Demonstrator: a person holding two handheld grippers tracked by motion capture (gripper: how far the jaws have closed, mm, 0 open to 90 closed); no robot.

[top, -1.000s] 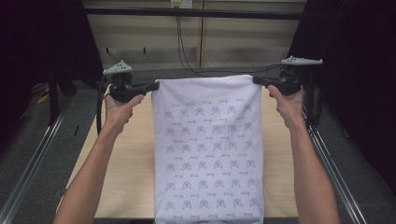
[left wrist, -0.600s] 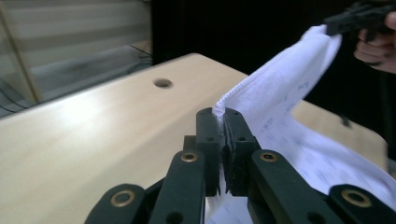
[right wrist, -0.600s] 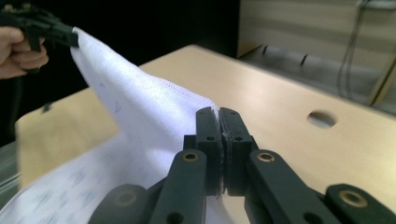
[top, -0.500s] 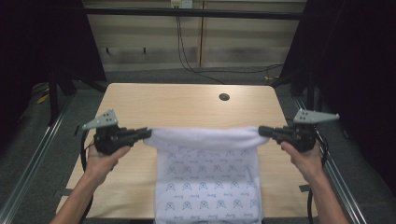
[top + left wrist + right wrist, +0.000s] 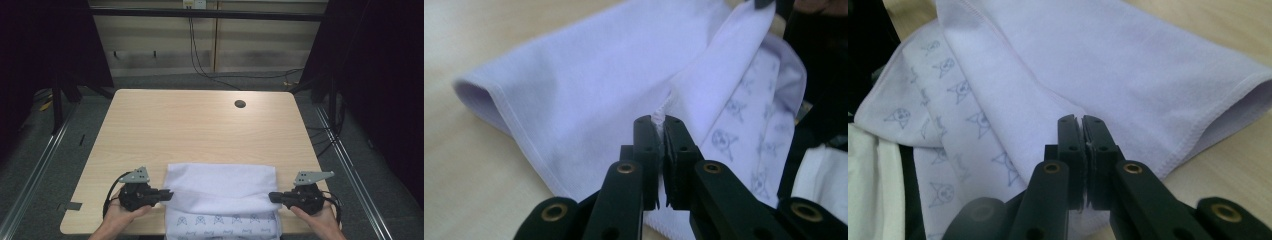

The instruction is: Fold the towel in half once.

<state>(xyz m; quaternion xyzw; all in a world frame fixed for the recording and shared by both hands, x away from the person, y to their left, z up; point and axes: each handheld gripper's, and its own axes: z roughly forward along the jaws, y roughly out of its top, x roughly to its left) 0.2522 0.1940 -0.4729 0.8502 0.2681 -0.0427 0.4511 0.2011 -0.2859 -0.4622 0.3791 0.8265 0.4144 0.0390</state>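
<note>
Both jaw pairs pinching towel corners: left gripper, right gripper. Folding toward near table edge; should be keeping edge taut, hems aligned before release.

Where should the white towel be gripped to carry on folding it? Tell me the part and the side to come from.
Grip the white towel at the two ends of its pulled-over edge, coming in flat from each side. The left gripper and right gripper already pinch it there, jaws shut on the hem. That edge is stretched straight between them, so the folded layer probably stays even.
</note>
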